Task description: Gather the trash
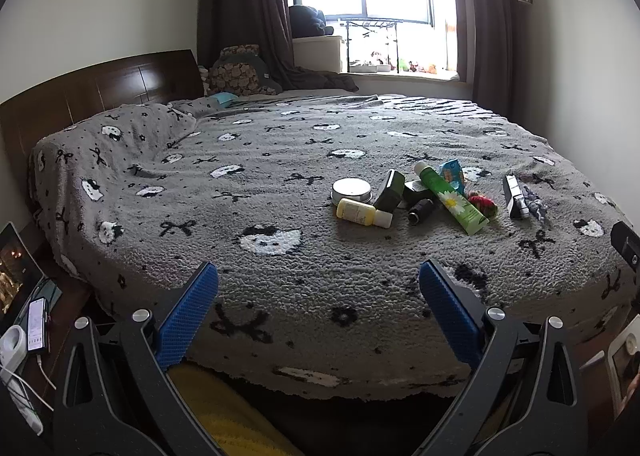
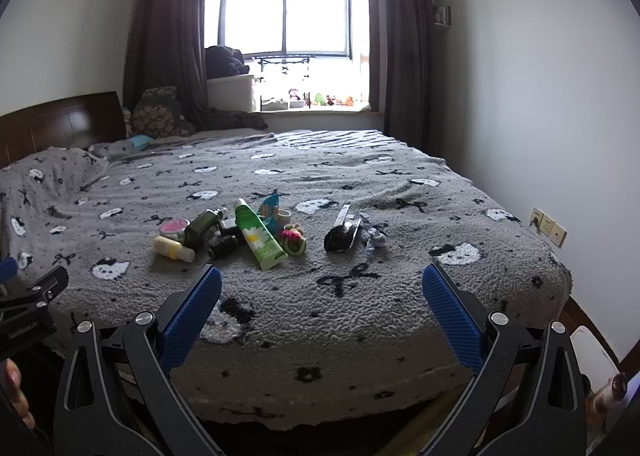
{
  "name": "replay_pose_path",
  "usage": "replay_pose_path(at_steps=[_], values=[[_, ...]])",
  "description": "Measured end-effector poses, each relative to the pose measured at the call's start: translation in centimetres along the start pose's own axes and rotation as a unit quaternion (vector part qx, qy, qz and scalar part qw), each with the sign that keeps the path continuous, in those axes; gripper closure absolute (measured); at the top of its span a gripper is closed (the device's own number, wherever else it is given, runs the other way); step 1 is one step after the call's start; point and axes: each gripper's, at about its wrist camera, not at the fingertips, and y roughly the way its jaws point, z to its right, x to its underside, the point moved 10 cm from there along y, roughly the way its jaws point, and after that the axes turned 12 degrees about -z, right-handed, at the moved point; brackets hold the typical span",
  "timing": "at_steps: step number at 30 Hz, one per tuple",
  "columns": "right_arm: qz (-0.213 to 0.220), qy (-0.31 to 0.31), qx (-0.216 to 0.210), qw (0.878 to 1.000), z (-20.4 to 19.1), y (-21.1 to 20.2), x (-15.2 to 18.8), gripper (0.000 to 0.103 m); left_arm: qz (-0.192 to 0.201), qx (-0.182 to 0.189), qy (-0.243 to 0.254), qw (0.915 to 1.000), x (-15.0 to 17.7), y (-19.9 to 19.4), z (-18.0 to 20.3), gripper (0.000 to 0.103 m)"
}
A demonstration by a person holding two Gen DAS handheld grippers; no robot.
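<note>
Both tools, left tool and right tool, were held apart over the bed; a green tube was seen lying among clutter.

Both wrist cameras are looking from the foot edge of the bed toward the window, the left one sitting further left, both sharing the bed's clutter.

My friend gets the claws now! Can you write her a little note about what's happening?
Left claw: open, empty, at the near edge of the bed.
Right claw: open, empty, same edge.
Things: all on the grey patterned blanket in one cluster: small yellow bottle, long green daisy tube, dark green bottle, round tin, small black bottle, teal packet.
Done: nothing picked up yet.
Left: collect the trash.
</note>
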Motion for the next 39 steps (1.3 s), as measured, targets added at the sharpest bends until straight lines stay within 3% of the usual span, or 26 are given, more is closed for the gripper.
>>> replay_pose_path(at_steps=[6,10,15,21,25,31,39], values=[[-0.017,-0.008,0.008,1.000,0.5,2.6,0.4,0.003,0.004,0.003,0.006,1.0000,-0.1,2.8,0.2,0.008],[-0.045,0.003,-0.018,0.999,0.1,5.4,0.7,0.003,0.005,0.002,0.017,0.9998,-0.6,5.1,0.7,0.008],[-0.062,-0.007,-0.055,0.997,-2.1,9.9,0.0,0.003,-0.020,0.007,0.020,0.9996,-1.4,8.8,1.2,0.008],[-0.094,-0.039,-0.087,0.991,-5.0,16.3,-1.7,0.004,-0.051,-0.012,0.043,0.9977,-2.6,13.9,1.0,0.008],[-0.125,-0.049,-0.132,0.982,-7.5,20.1,-2.9,0.013,-0.074,0.016,0.049,0.9960,-3.1,16.9,1.2,0.008],[-0.163,-0.079,-0.126,0.975,-9.7,24.8,-3.6,0.038,-0.103,0.046,0.081,0.9902,-3.5,20.3,3.1,0.008],[-0.210,-0.101,-0.098,0.968,-10.2,29.3,-2.7,0.038,-0.124,0.061,0.120,0.9831,-4.6,23.9,5.7,0.009]])
